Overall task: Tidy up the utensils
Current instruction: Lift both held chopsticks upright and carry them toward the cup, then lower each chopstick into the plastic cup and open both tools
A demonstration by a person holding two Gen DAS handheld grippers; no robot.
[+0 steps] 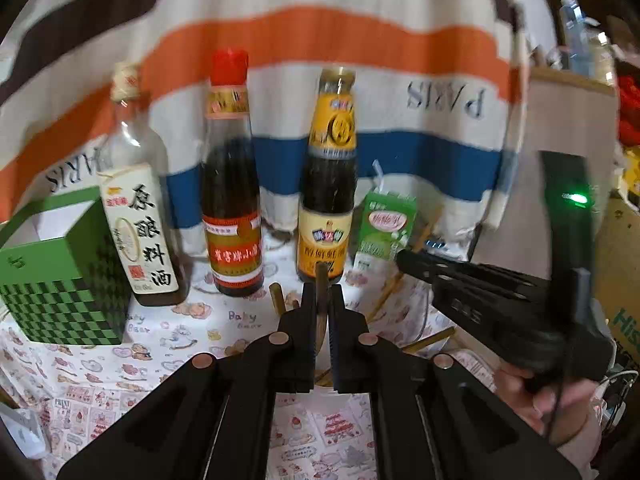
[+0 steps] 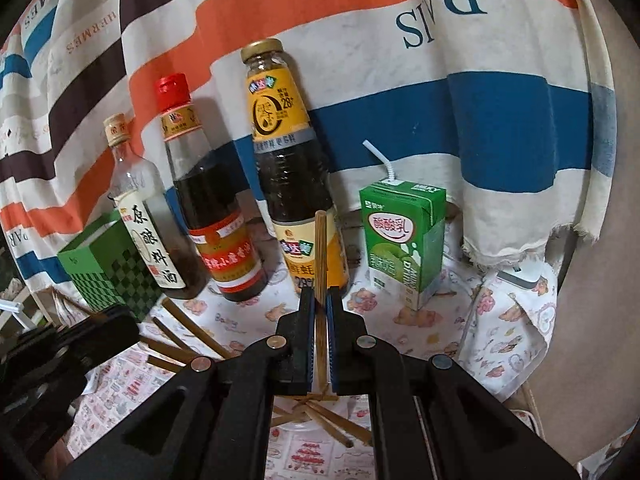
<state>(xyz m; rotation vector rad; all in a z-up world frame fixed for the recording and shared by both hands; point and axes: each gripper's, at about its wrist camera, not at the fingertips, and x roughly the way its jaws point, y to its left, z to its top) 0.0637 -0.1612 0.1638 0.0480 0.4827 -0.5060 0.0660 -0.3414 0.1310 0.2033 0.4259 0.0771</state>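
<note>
1. Two black claws are before us, each clamped on a brown wooden chopstick: the left claw [image 1: 321, 304] pinches one chopstick [image 1: 321, 280] that stands up between its pads, and the right claw [image 2: 320, 300] grips another chopstick [image 2: 320, 252] the same way, upright.
2. Going left to right along the desk [image 1: 224, 332] with its cartoon-print cloth, we first see a green checkered open-topped box [image 1: 60, 292] at the far left.
3. Just beside it stands a clear glass bottle with a cream label and cream cap [image 1: 136, 216], leaning a little in our fisheye view.
4. Next comes a dark-filled bottle with a red cap and red label [image 1: 232, 200].
5. Then a dark sauce bottle with a yellow label and gold cap [image 1: 328, 184], directly behind the left claw's chopstick.
6. Right of that sits a green drink carton with a white bent straw [image 2: 404, 236].
7. In the left wrist view the right claw's black body shows at the right, held by a hand [image 1: 552, 396].
8. More loose brown chopsticks [image 2: 188, 340] lie scattered on the desk below and between our claws.
9. Behind everything hangs a striped cloth in orange, blue, brown and cream [image 2: 400, 80].
</note>
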